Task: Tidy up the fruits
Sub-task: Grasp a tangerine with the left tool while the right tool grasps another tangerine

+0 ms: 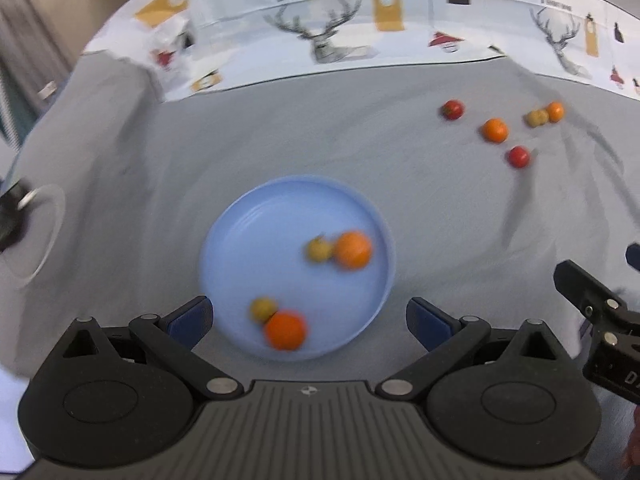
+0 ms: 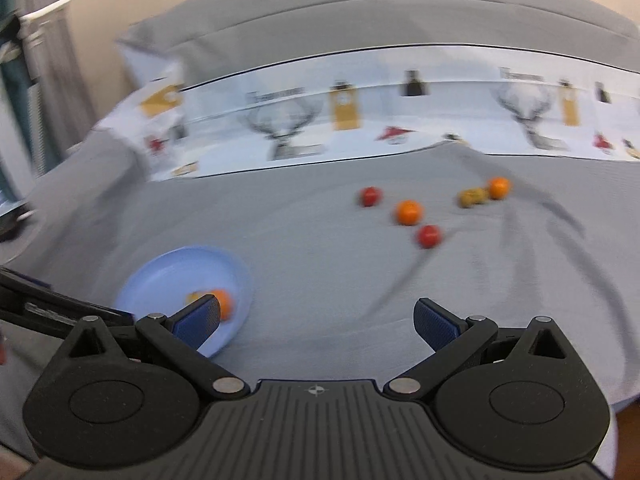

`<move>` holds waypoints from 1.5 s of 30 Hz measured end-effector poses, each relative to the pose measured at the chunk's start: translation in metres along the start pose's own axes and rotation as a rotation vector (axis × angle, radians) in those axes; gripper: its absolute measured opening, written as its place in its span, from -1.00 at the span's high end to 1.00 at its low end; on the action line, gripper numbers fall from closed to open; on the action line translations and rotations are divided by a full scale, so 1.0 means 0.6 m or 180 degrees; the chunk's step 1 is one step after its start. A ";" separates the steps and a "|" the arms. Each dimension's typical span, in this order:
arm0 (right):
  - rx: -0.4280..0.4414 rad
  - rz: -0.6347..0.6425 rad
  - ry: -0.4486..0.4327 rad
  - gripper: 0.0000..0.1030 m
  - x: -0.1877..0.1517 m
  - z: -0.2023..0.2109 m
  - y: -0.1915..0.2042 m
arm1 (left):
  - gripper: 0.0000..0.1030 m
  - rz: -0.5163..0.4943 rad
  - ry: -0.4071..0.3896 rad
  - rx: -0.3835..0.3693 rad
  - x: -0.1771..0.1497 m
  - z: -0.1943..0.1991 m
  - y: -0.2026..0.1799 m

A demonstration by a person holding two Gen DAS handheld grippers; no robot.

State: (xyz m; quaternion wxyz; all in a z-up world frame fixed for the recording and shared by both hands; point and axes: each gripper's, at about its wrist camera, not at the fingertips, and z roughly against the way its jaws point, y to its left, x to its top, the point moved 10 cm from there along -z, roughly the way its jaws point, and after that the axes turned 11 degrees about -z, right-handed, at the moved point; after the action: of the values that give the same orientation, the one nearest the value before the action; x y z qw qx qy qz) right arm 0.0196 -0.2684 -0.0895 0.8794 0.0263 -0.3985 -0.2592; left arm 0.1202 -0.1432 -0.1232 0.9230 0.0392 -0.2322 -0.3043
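A light blue plate (image 1: 256, 224) lies on the grey cloth and holds two oranges (image 1: 353, 249) (image 1: 285, 330) and two small yellow-green fruits (image 1: 319, 249) (image 1: 263, 309). My left gripper (image 1: 308, 322) is open and empty, hovering over the plate's near rim. Loose fruit lies far right: two red ones (image 1: 453, 109) (image 1: 518, 156), two oranges (image 1: 495, 130) (image 1: 555, 111) and a yellow-green one (image 1: 537, 117). My right gripper (image 2: 316, 326) is open and empty over bare cloth, right of the plate (image 2: 176, 276). The loose fruit (image 2: 408, 212) lies beyond it.
A white patterned cloth with deer prints (image 1: 328, 36) runs along the back of the grey cloth (image 1: 160, 200). The right gripper's black body (image 1: 600, 320) shows at the right edge of the left wrist view. A curtain (image 2: 24, 80) hangs at far left.
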 end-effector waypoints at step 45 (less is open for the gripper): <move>-0.1115 -0.0744 -0.0341 0.22 0.257 -0.421 -0.435 | 0.28 -0.0436 -0.0307 -0.0760 0.357 -0.287 -0.274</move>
State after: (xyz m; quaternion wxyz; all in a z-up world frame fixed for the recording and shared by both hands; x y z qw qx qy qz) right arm 0.1709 -0.6078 -0.2216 0.8121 -0.0947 -0.3878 -0.4257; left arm 0.2603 -0.4126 -0.2245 0.8860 -0.0699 -0.2351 -0.3935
